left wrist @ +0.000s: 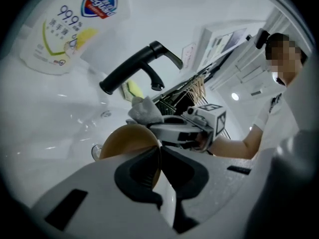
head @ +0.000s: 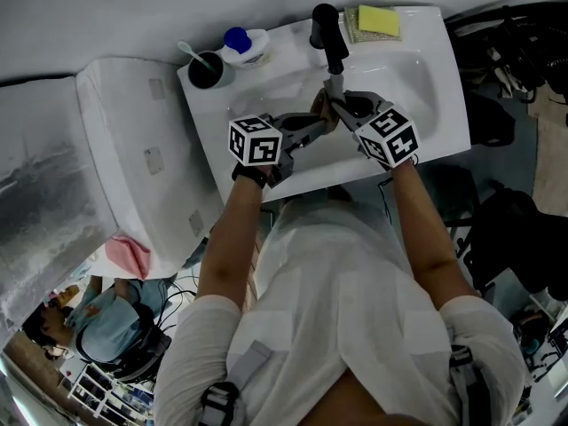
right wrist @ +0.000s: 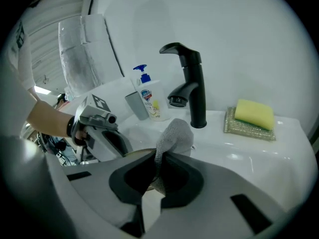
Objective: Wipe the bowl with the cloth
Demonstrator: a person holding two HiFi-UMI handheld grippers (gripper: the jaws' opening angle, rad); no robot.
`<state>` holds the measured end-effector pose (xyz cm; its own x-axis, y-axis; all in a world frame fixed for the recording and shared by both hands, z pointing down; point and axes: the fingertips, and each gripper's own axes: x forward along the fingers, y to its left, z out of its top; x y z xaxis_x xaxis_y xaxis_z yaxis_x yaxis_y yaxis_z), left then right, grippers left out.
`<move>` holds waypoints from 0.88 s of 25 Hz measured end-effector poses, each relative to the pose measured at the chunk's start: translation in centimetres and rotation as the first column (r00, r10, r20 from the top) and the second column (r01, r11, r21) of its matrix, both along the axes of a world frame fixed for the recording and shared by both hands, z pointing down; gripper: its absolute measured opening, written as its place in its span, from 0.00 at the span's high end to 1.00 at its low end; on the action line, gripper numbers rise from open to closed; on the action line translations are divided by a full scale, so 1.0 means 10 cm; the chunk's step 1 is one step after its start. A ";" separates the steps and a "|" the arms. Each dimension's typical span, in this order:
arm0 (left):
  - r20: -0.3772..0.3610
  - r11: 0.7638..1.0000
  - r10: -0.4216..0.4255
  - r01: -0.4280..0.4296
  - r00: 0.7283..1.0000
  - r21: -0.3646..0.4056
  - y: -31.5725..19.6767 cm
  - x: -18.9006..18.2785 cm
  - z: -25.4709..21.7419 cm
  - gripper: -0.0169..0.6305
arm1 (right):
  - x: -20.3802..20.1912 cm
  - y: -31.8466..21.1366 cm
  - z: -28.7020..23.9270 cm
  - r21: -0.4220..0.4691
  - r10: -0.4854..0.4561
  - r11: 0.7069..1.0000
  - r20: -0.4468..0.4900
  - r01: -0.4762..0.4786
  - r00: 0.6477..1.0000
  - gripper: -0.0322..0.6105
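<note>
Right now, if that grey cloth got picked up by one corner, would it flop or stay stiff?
Probably flop: the cloth bunches and folds where the right gripper pinches it. Likely light too, since that small pinch holds it. Its knobbly weave should grip rather than slide.

- The bowl is small, round and tan, with a smooth matt surface. It hangs over the white sink basin, below the black tap. The left gripper holds it by the rim, which is clamped edge-on between the closed jaws.
- The cloth is grey with a knitted texture, bunched into a soft wad. The right gripper pinches it, and the wad bulges past the jaw tips, just beside the bowl's rim. Whether the two touch is unclear.
</note>
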<state>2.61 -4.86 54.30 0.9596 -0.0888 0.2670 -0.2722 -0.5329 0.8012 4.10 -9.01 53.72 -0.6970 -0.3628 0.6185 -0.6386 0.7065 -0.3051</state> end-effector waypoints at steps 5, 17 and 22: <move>-0.051 0.986 0.137 -0.131 0.989 0.104 0.20 0.03 -0.22 0.94 | 0.15 -0.05 0.12 -0.020 0.014 1.000 -0.038 -0.015 0.999 0.89; 0.012 0.995 -0.099 0.099 0.995 0.018 -0.10 -0.03 -0.06 0.94 | 0.02 0.00 -0.09 0.017 0.062 0.998 0.073 -0.063 0.995 0.89; 0.029 0.969 -0.246 0.246 0.969 0.007 -0.29 -0.11 -0.03 0.94 | -0.09 0.20 -0.04 -0.021 0.011 1.000 0.097 -0.009 0.995 0.89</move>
